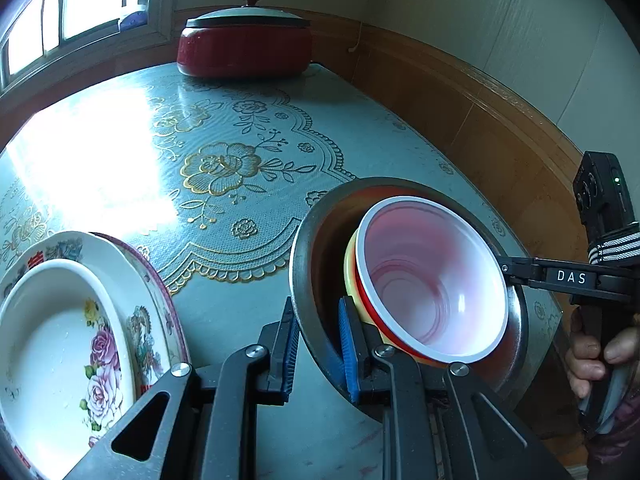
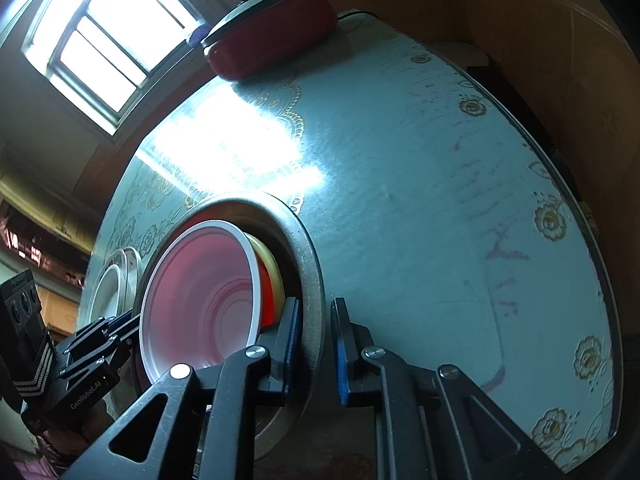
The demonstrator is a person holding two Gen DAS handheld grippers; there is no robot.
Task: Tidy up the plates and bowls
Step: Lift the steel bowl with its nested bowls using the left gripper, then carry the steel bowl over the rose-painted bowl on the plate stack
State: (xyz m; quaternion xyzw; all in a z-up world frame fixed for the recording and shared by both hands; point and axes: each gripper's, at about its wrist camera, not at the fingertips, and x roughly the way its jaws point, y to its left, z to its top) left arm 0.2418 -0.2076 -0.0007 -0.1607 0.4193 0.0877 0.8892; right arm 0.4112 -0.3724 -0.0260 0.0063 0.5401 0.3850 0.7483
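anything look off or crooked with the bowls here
Yes: the red-and-white bowl sits tilted inside the metal basin, leaning on a yellow bowl rather than nested flat. Nothing looks spilled or broken.

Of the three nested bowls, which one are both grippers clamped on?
The outermost metal bowl: the left gripper and right gripper each straddle its rim. The red-and-white bowl and yellow bowl sit inside, ungripped.
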